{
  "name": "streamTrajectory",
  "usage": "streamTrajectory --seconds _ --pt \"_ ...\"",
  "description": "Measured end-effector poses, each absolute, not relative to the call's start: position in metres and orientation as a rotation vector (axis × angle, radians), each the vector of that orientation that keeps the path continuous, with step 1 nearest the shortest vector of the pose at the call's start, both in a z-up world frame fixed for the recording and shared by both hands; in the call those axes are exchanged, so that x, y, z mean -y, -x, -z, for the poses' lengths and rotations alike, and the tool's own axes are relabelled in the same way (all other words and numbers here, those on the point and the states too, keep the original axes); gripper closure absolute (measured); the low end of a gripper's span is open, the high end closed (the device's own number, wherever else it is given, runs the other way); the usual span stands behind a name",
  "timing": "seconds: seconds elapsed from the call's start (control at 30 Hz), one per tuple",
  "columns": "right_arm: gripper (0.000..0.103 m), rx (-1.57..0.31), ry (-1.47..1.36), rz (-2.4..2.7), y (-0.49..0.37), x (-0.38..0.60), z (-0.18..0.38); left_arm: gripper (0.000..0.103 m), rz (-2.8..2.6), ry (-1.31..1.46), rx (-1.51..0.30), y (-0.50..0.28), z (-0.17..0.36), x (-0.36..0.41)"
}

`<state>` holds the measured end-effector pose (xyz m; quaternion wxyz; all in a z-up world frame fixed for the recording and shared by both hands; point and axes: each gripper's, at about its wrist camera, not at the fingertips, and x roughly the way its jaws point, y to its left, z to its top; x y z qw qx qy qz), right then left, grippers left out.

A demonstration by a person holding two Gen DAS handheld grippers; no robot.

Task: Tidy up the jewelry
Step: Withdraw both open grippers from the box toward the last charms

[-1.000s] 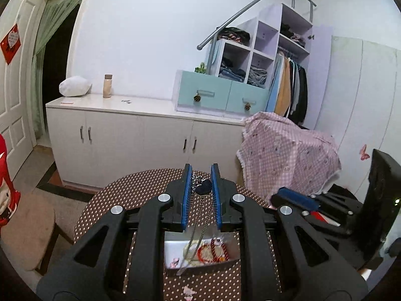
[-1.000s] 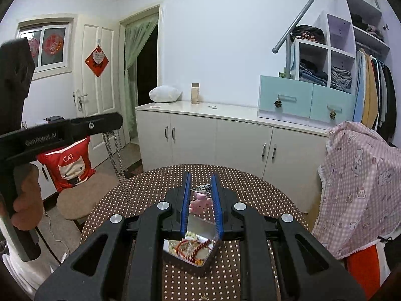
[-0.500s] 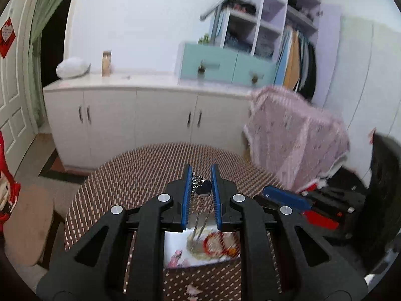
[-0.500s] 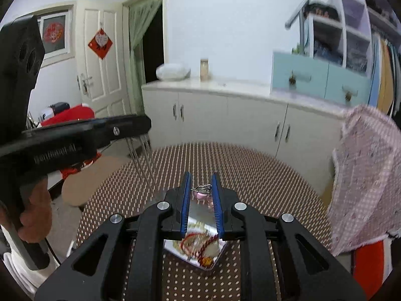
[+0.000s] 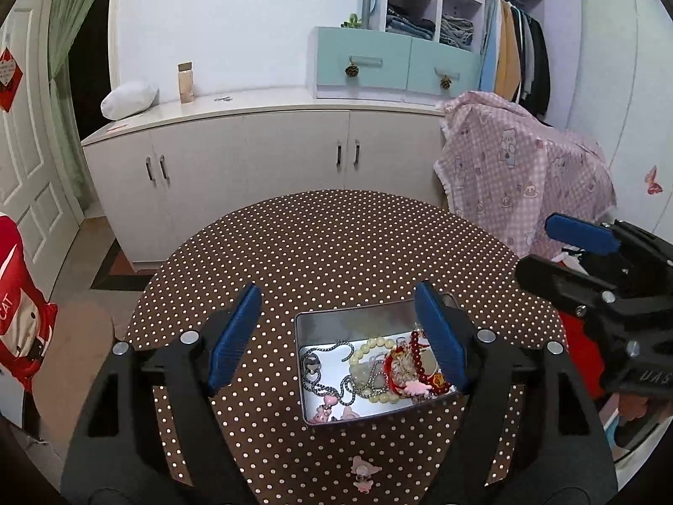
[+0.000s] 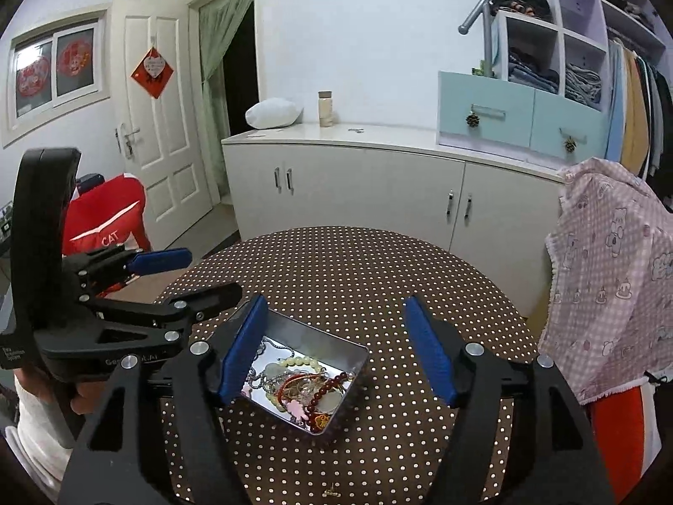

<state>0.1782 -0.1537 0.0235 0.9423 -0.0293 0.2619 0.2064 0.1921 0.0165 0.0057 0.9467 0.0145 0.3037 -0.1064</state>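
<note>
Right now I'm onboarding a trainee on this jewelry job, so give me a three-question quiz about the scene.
1. True or false: the left gripper is shut on a chain.
2. Where is the red bead bracelet? A) on the tablecloth B) in the metal tin C) on the cabinet
3. Fill in: a small pink charm lies on the dotted ____ outside the tin, nearer the camera.

Key: 1 false, both the left and right gripper stand open and empty; 2 B; 3 tablecloth.

Tin [image 5: 349, 320] on the desk [image 5: 336, 244], holding tangled jewelry [image 5: 378, 366]; a small charm [image 5: 361, 469] lies on the desk before the tin; cabinet [image 5: 260, 147] behind.
</note>
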Motion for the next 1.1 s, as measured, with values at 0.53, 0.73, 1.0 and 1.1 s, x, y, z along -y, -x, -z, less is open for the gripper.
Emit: streamTrajectory --seconds 0.53,0.73,1.0,1.1 --pt "0.029 -0.588 0.007 -0.385 -0.171 0.168 -0.003 0.028 0.214 -0.027 -0.672 -0.179 0.013 -0.019" --pt "0.029 -0.591 -0.039 -0.297 -0.160 0.181 0.012 0.027 0.197 -0.028 -0.707 -0.168 0.030 -0.023" --pt "0.029 -0.579 -0.046 -0.231 -0.136 0.185 0.031 0.026 0.217 -0.032 -0.746 -0.149 0.052 -0.020" --pt "0.029 -0.597 -0.052 -0.220 -0.131 0.186 0.043 0.025 0.218 -0.027 -0.759 -0.142 0.061 -0.019"
